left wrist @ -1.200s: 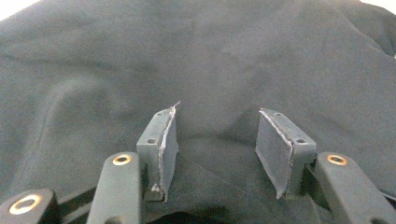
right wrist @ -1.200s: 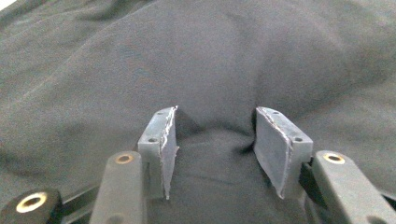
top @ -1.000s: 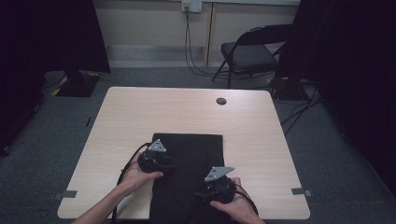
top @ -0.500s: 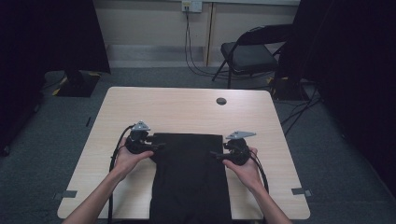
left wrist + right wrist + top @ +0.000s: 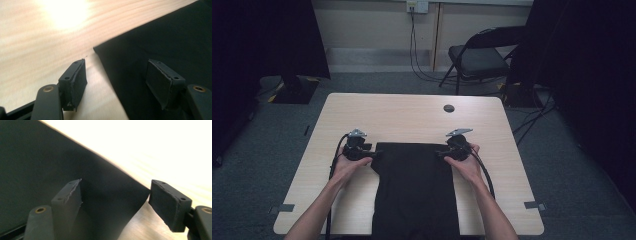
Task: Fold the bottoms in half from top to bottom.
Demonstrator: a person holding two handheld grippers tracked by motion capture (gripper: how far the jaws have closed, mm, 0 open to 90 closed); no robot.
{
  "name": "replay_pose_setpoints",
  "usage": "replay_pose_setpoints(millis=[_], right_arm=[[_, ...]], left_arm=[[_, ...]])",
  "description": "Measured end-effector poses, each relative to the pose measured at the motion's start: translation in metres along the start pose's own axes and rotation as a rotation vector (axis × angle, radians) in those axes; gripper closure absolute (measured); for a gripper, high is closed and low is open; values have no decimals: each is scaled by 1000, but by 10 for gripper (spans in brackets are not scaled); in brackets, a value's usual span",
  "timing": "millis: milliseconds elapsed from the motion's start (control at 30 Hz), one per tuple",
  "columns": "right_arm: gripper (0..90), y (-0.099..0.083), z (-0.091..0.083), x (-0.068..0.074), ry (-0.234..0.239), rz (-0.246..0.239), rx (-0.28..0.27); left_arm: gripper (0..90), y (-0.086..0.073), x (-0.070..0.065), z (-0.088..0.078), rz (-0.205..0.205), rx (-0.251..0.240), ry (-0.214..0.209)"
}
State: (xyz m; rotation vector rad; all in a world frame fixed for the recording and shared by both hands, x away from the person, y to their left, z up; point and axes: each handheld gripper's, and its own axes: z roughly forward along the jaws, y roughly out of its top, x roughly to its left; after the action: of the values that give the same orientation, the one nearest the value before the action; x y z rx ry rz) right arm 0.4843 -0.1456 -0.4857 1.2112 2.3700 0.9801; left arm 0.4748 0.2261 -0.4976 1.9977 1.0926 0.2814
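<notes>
The black rectangular cloth (image 5: 416, 190) lies flat on the light wooden surface (image 5: 402, 117). The left hand-held gripper (image 5: 373, 150) and right hand-held gripper (image 5: 440, 151), jaws just opened, straddle its 2 far corners, released after spreading.

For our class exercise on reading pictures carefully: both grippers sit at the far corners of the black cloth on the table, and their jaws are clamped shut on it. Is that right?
Not quite. The left gripper and right gripper do sit at the far corners of the black cloth on the table, but their jaws stand open, having just been opening. Both gripper views show the pads apart, not pressing the cloth.
</notes>
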Motion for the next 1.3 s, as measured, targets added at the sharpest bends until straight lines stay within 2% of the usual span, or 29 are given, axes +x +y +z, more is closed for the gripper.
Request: replay_pose_setpoints(millis=[100,167,267,333,367,400,467,500,533,600,633,667,700,733,833,900,933,967,1033,1133,1200,1233,1300], right_arm=[[246,-2,5,0,9,20,3],[247,-1,9,0,-4,15,-4],[246,1,13,0,-26,10,-21],[251,2,15,1,-34,4,-23],[262,2,16,2,-32,-3,-22],[274,2,16,3,-30,-6,-26],[410,1,14,6,-6,-23,-33],[442,1,12,7,7,-30,-30],[490,0,11,8,11,-33,-28],[664,-2,8,10,62,-18,-29],[731,-2,7,12,77,-14,-29],[802,-3,6,13,100,-8,-24],[830,-4,6,14,119,0,-21],[863,-4,4,16,117,1,-17],[872,-2,-2,19,146,1,-21],[873,3,-8,17,159,20,-54],[874,7,-13,14,160,30,-76],[874,11,-18,10,157,47,-104],[874,20,-24,3,154,71,-128],[874,35,-32,-5,141,96,-173],[874,49,-39,-7,108,85,-191],[874,57,-43,-9,101,74,-195],[874,76,-56,-12,73,54,-217]], left_arm=[[312,2,-7,4,40,8,-2],[293,2,-10,8,54,-2,-12],[277,4,-18,15,69,-14,-1],[276,5,-27,19,137,8,47],[269,5,-28,19,157,12,53],[269,6,-30,20,138,7,35],[270,6,-30,20,146,11,36],[277,6,-31,20,154,12,41],[327,6,-32,19,165,12,26],[499,6,-34,18,182,16,-3],[564,7,-36,18,176,21,-22],[677,7,-37,18,164,27,-50],[756,7,-37,17,149,32,-71],[820,7,-37,16,139,42,-78],[859,8,-36,13,144,51,-75],[863,11,-33,10,115,37,-87],[865,16,-30,8,132,40,-79],[866,20,-29,7,129,32,-74],[867,35,-25,1,114,-5,-71],[868,60,-23,-6,136,-38,-54],[870,78,-23,-13,138,-73,-45],[870,87,-23,-17,129,-103,-56],[870,102,-26,-25,138,-141,-40]])
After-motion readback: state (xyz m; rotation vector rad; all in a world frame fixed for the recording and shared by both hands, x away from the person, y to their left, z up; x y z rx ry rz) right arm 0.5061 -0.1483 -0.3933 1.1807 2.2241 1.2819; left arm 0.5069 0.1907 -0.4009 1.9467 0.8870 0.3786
